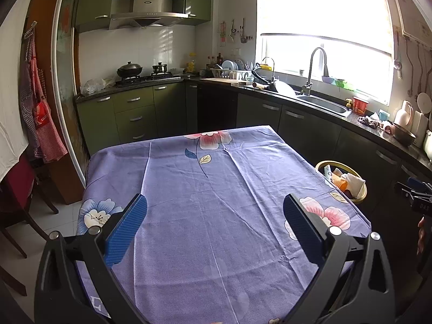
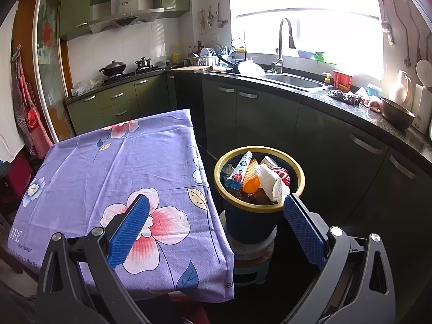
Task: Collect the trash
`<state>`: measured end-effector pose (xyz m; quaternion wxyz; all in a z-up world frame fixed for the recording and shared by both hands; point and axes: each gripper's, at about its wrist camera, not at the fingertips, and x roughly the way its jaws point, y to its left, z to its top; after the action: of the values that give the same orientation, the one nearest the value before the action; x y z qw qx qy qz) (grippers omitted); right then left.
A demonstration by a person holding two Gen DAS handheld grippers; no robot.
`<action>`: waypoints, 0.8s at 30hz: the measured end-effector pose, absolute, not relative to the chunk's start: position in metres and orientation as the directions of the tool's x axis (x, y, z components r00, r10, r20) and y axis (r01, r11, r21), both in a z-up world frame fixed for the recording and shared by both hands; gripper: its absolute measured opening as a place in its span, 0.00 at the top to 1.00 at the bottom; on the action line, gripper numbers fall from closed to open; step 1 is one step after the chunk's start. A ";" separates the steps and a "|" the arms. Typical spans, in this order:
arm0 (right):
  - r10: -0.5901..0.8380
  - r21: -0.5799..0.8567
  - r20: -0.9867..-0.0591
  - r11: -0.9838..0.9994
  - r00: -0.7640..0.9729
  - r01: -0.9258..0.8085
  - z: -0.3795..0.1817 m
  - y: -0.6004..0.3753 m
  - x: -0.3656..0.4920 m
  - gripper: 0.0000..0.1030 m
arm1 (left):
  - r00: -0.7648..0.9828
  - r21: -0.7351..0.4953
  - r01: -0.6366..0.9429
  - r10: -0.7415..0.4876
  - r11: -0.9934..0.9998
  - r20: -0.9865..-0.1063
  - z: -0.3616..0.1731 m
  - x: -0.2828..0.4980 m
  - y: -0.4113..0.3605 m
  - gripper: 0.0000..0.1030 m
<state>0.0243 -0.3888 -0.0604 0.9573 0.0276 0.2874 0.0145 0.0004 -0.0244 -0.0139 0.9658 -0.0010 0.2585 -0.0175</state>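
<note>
A dark trash bin with a yellow rim (image 2: 297,168) stands on a stool to the right of the table. It holds a white crumpled paper towel (image 2: 271,182), an orange mesh piece (image 2: 251,183), a blue-white carton (image 2: 240,170) and a red can (image 2: 282,174). My right gripper (image 2: 216,226) is open and empty, above the table's right edge and the bin. My left gripper (image 1: 214,224) is open and empty over the table with the purple floral cloth (image 1: 210,194). The bin also shows in the left wrist view (image 1: 361,193) at the right.
The purple cloth table (image 2: 108,167) fills the left of the right wrist view. A dark counter with a sink (image 2: 294,79) runs along the right. A stove with pots (image 1: 140,77) is at the back. Wooden chairs (image 1: 24,205) stand left of the table.
</note>
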 end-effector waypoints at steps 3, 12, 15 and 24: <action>0.046 0.062 -0.549 0.998 0.834 -0.014 -0.061 -0.388 0.025 0.05 | 0.866 -0.012 0.035 -0.036 0.999 -0.500 -0.014 0.001 -0.025 0.07; 0.048 0.061 -0.551 0.998 0.833 -0.016 -0.062 -0.385 0.028 0.05 | 0.866 -0.018 0.038 -0.042 0.999 -0.499 -0.015 0.001 -0.026 0.07; 0.049 0.060 -0.552 0.998 0.832 -0.019 -0.064 -0.385 0.030 0.05 | 0.864 -0.018 0.038 -0.042 0.999 -0.501 -0.015 0.001 -0.026 0.07; 0.055 0.065 -0.554 0.998 0.830 -0.023 -0.069 -0.382 0.033 0.05 | 0.864 -0.016 0.038 -0.041 0.999 -0.503 -0.015 0.001 -0.028 0.07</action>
<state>0.0330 -0.3816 -0.0686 0.9563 0.0280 0.2904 0.0203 0.0011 -0.0277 -0.0151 0.9653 -0.0027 0.2604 -0.0206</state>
